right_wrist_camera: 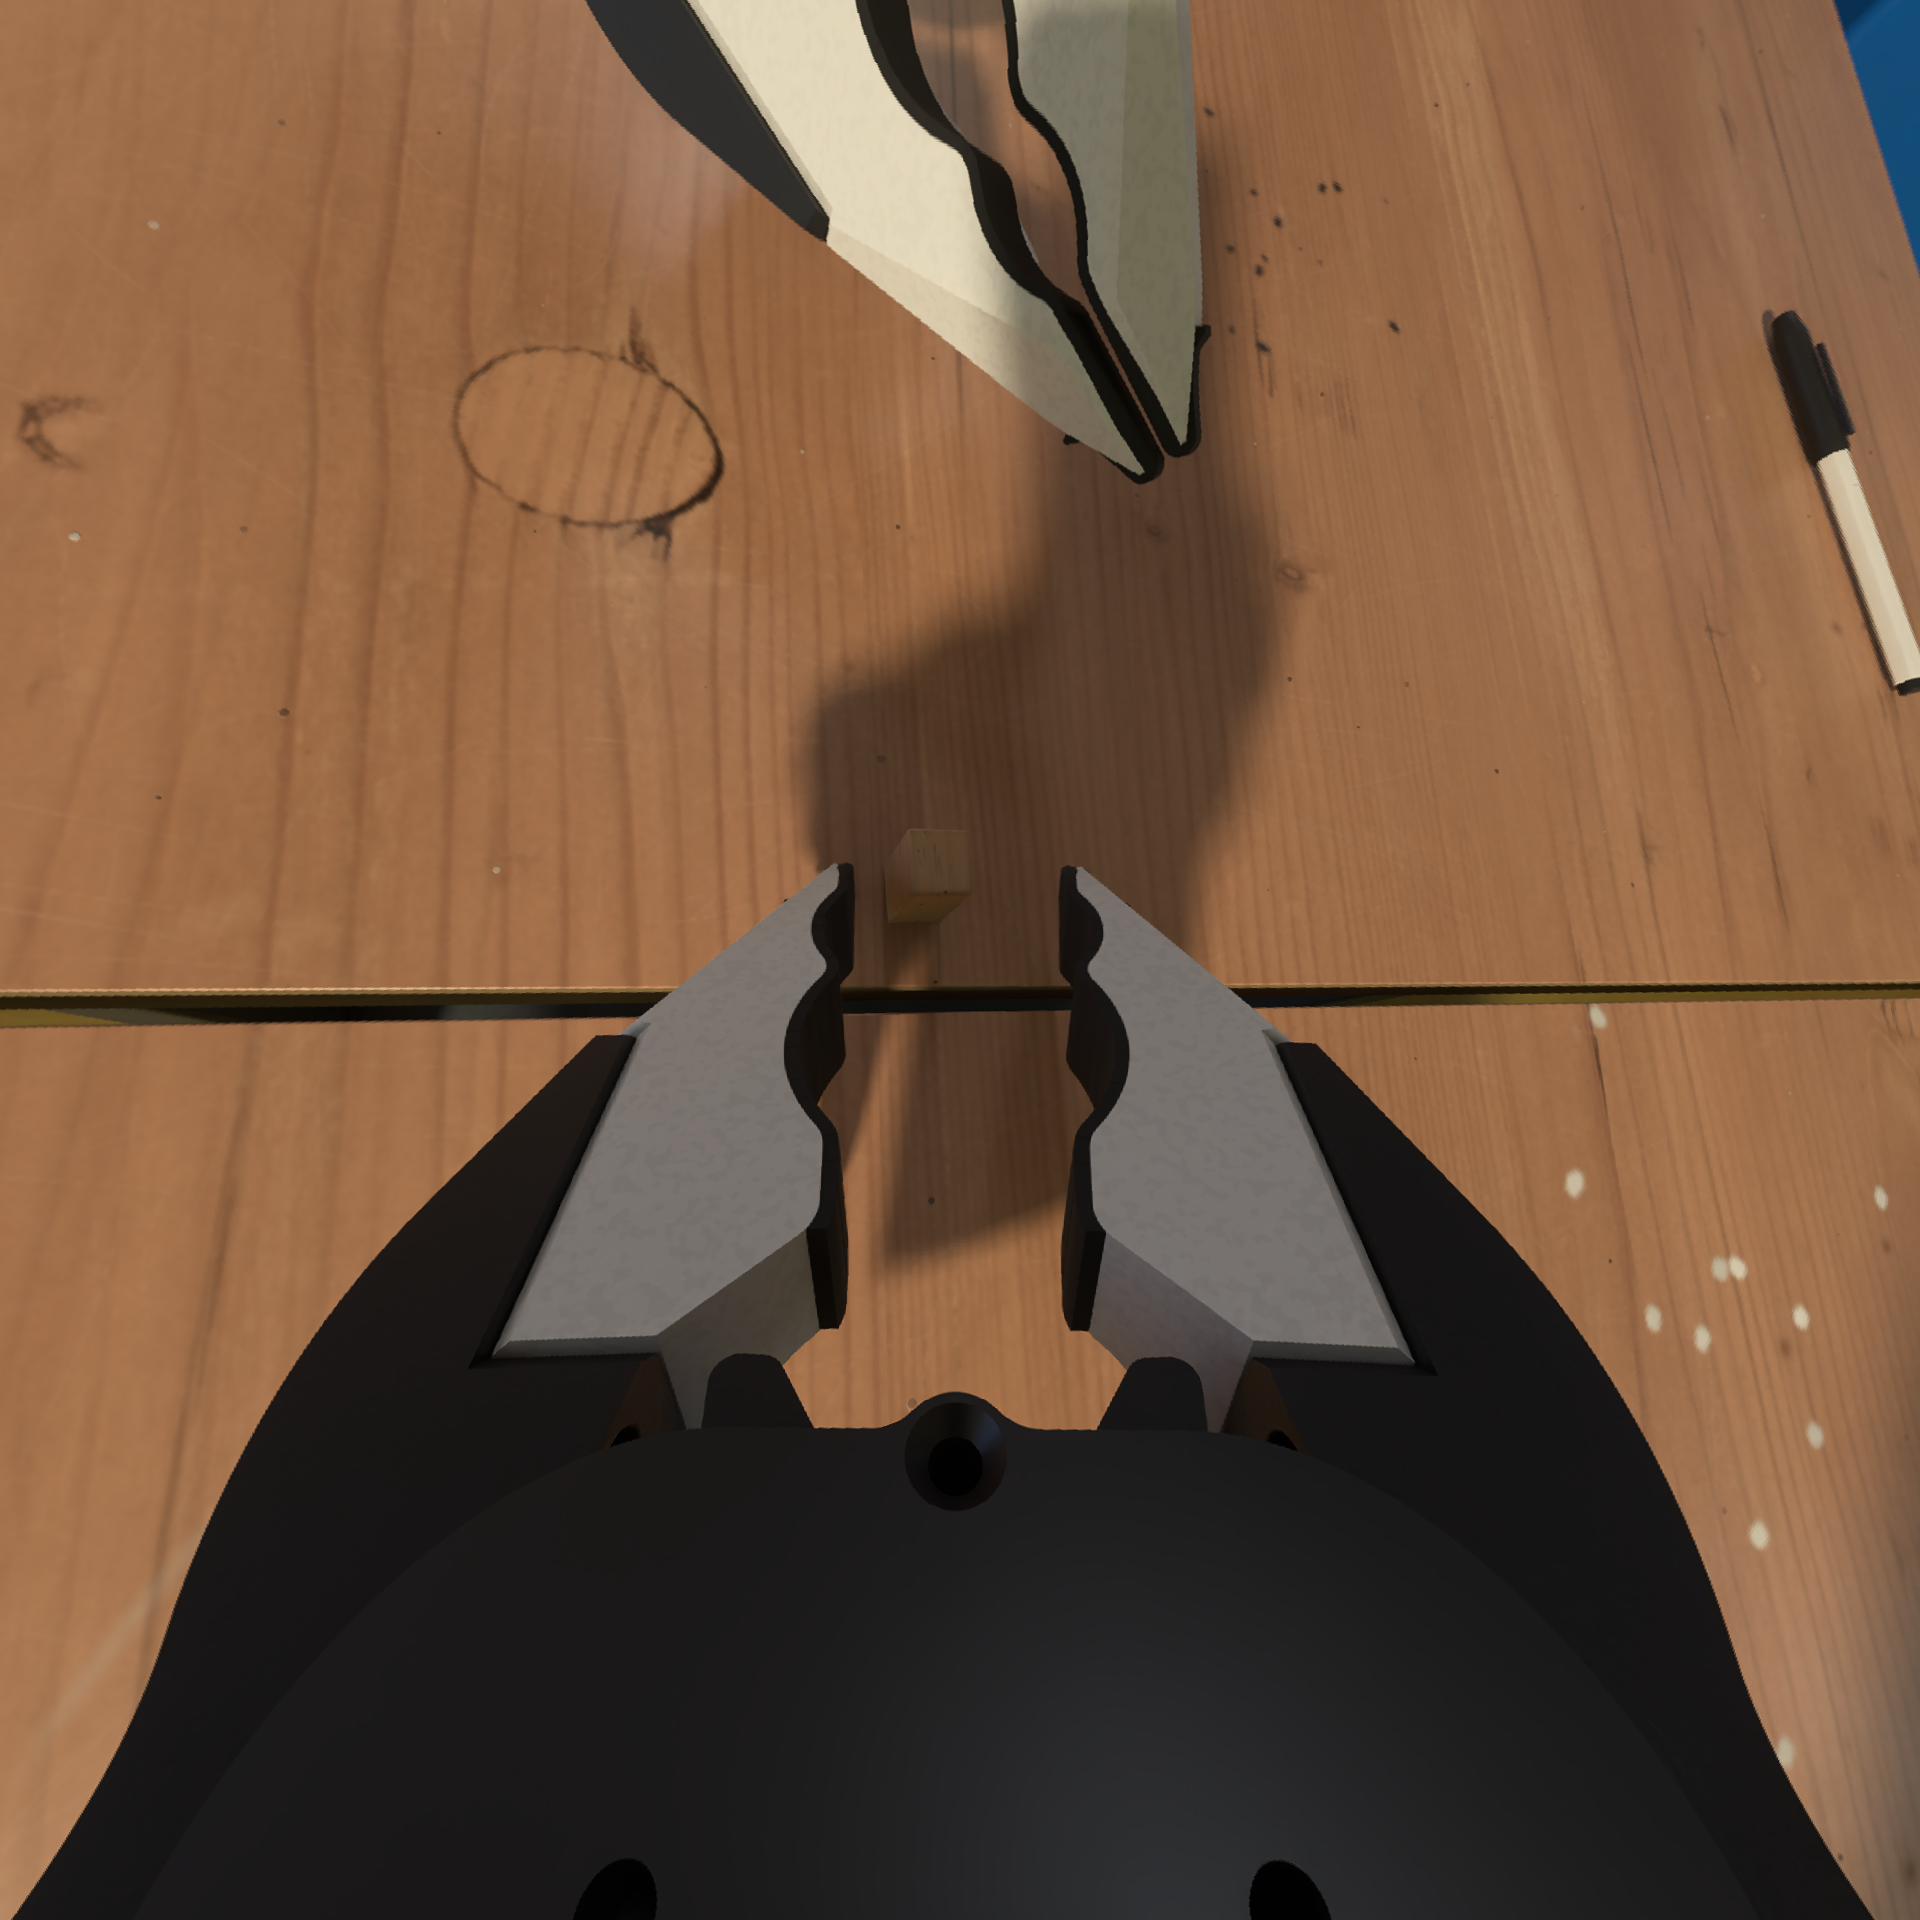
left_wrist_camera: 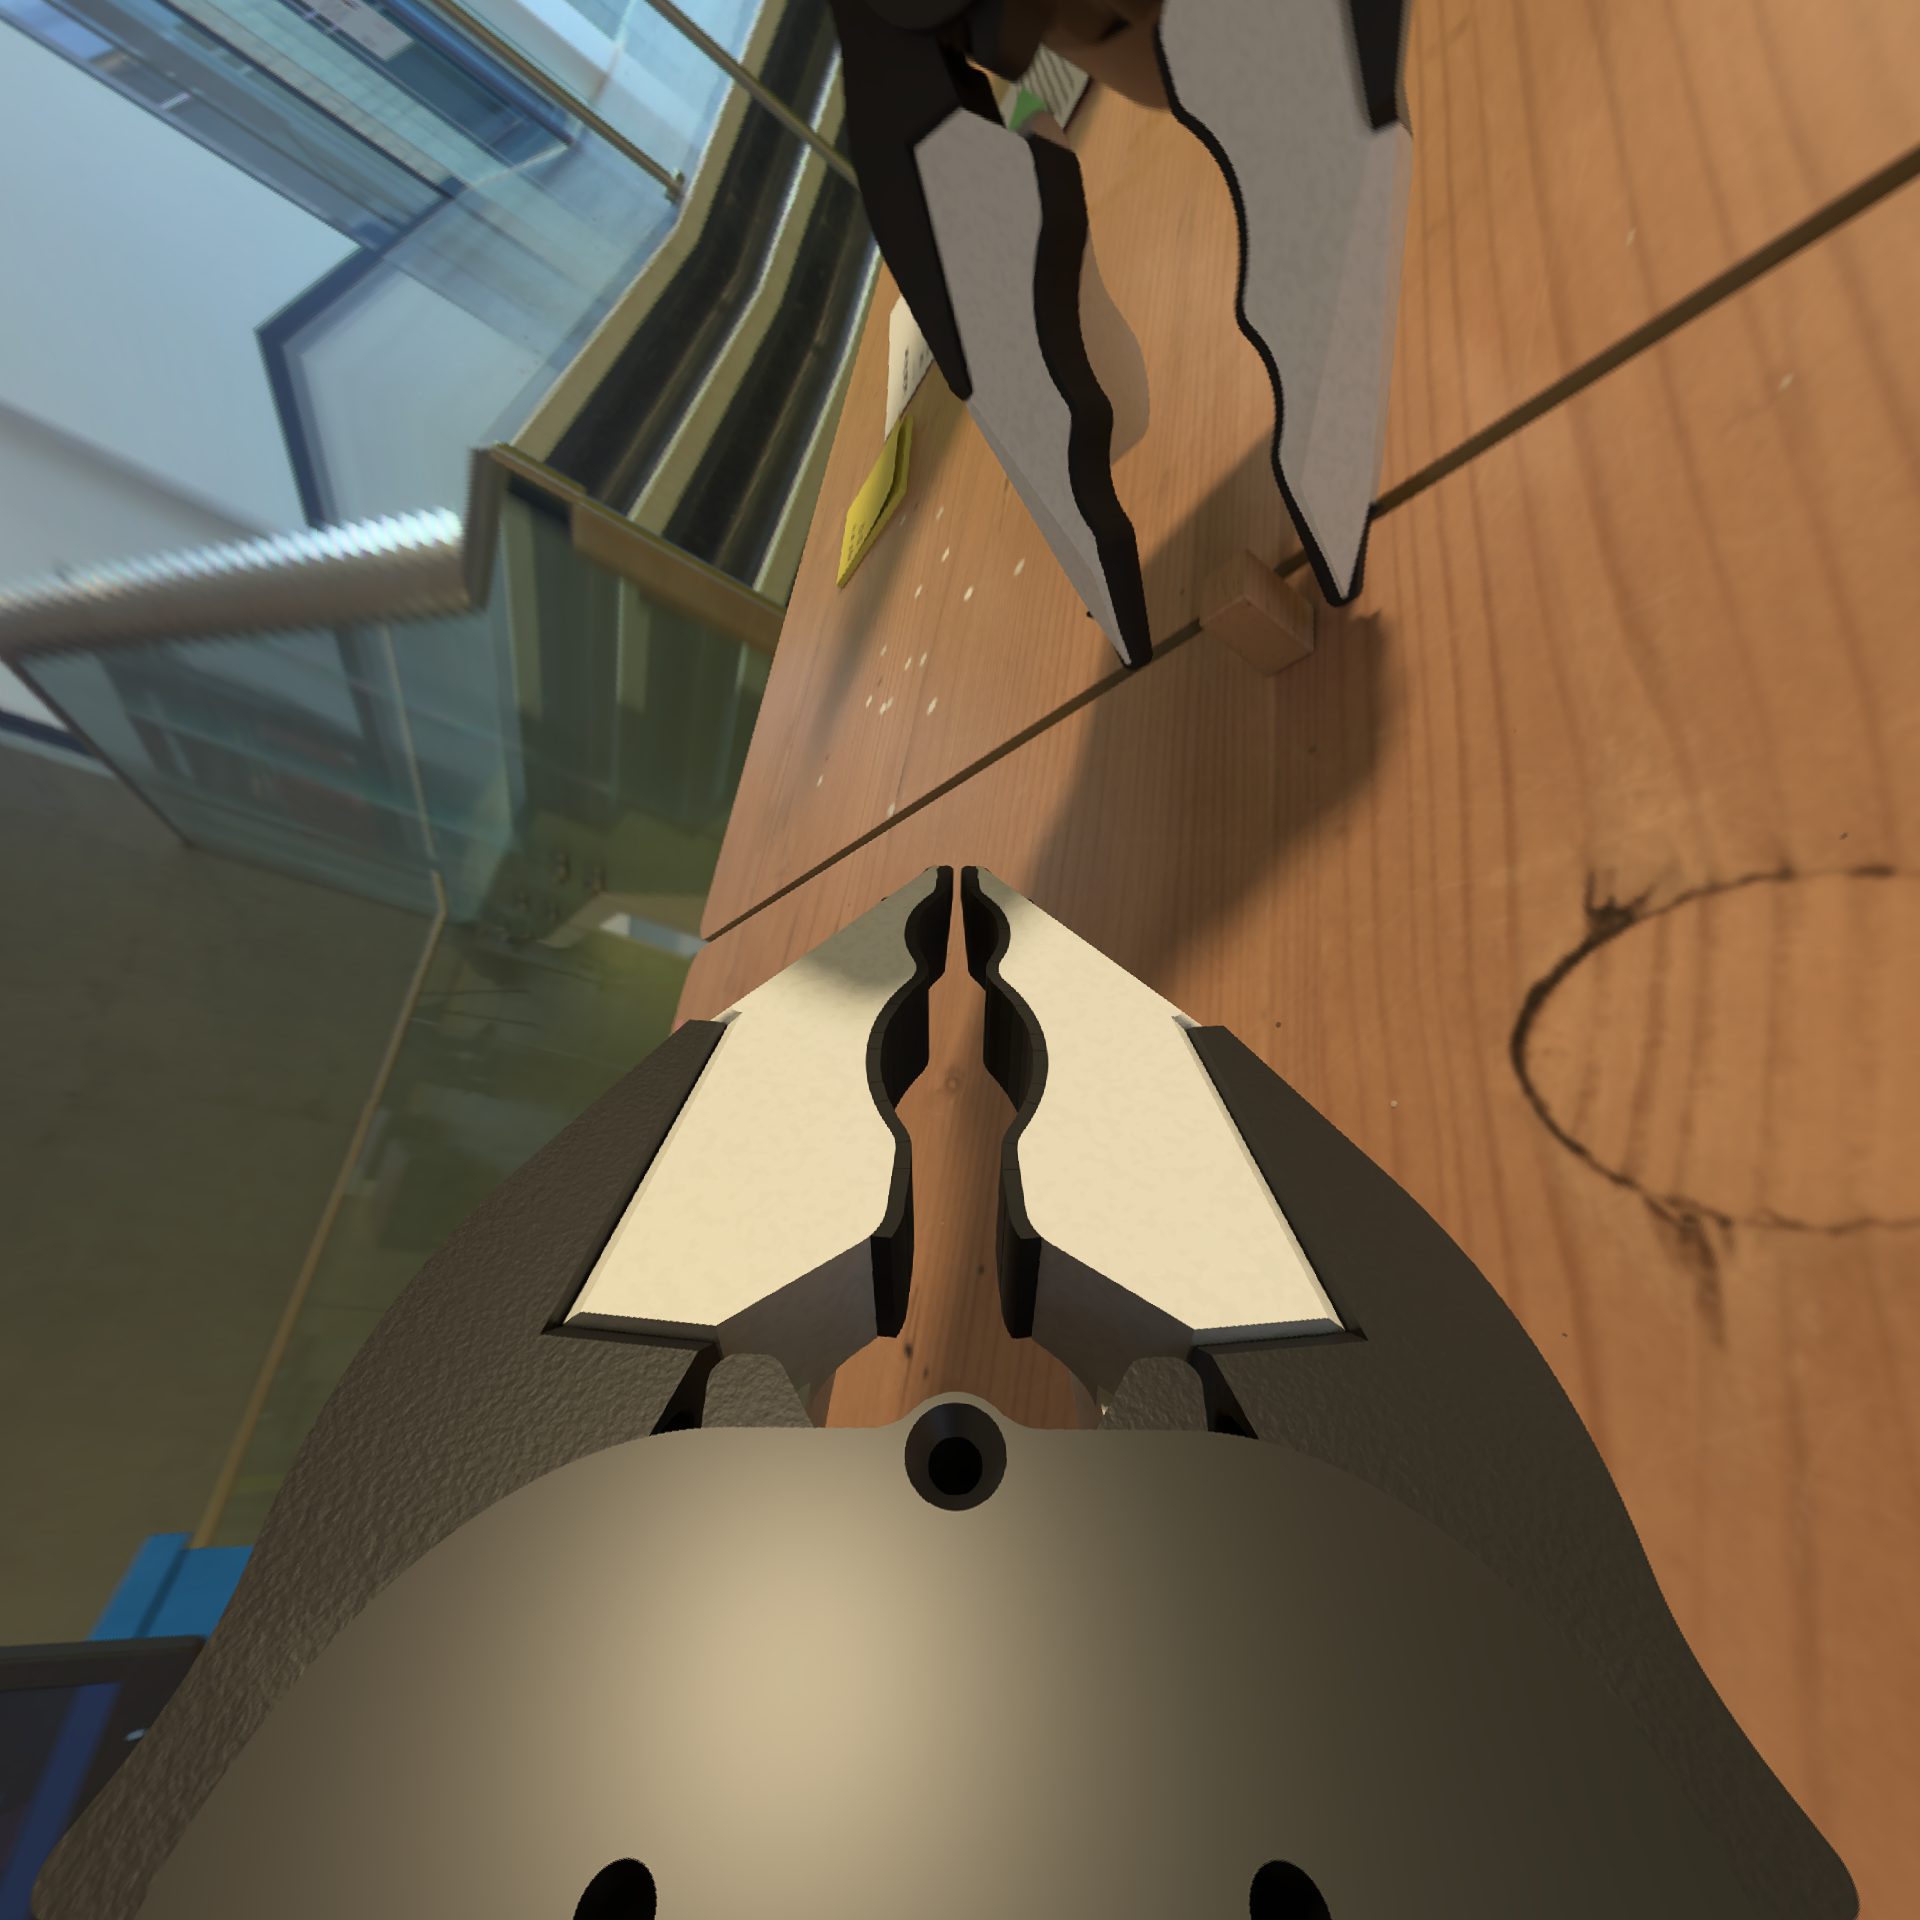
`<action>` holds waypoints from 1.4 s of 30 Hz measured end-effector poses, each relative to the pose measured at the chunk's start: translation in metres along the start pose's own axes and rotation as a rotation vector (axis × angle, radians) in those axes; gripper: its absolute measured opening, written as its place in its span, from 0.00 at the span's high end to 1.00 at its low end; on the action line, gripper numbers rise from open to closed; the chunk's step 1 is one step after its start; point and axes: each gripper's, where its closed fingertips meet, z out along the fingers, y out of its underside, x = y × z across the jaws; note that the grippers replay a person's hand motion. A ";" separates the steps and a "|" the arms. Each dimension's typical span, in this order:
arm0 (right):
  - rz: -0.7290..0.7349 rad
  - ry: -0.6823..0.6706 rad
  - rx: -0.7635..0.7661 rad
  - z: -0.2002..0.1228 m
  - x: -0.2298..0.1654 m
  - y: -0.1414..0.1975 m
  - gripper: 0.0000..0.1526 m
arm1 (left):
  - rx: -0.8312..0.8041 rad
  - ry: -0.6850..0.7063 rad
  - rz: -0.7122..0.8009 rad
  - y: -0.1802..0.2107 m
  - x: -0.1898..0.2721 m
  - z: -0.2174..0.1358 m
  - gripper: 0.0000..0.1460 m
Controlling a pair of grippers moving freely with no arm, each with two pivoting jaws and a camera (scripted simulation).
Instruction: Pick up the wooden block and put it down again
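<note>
A small light wooden block [right_wrist_camera: 926,878] rests on the wooden table [right_wrist_camera: 416,727], just beyond the seam between two boards. My right gripper [right_wrist_camera: 956,883], black with grey pads, is open; the block lies between its fingertips, nearer the left one, with no contact visible. In the left wrist view the block [left_wrist_camera: 1255,621] sits between the right gripper's [left_wrist_camera: 1236,623] two spread fingers. My left gripper [left_wrist_camera: 956,881], tan with cream pads, is shut and empty, hovering over the table short of the block. It also shows in the right wrist view [right_wrist_camera: 1158,457], beyond the block.
A black-and-white marker [right_wrist_camera: 1849,509] lies at the far right. A dark drawn ring [right_wrist_camera: 587,436] marks the table. A yellow note [left_wrist_camera: 878,509] and white paper [left_wrist_camera: 909,374] lie near the table's edge [left_wrist_camera: 748,727], which drops off beside a glass railing.
</note>
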 end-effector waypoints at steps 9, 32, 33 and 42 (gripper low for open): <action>-0.019 -0.032 -0.015 -0.003 0.001 0.002 0.73 | -0.061 -0.021 0.116 0.005 0.005 0.007 0.99; -0.036 -0.090 -0.031 0.003 -0.005 -0.003 0.93 | -0.173 -0.088 0.329 0.016 0.006 0.011 0.99; -0.049 -0.070 -0.033 0.003 -0.004 -0.003 0.93 | -0.172 -0.086 0.329 0.016 0.006 0.011 0.99; -0.207 0.288 0.055 -0.014 0.016 -0.033 0.93 | -0.200 -0.040 0.172 0.022 0.003 0.012 0.99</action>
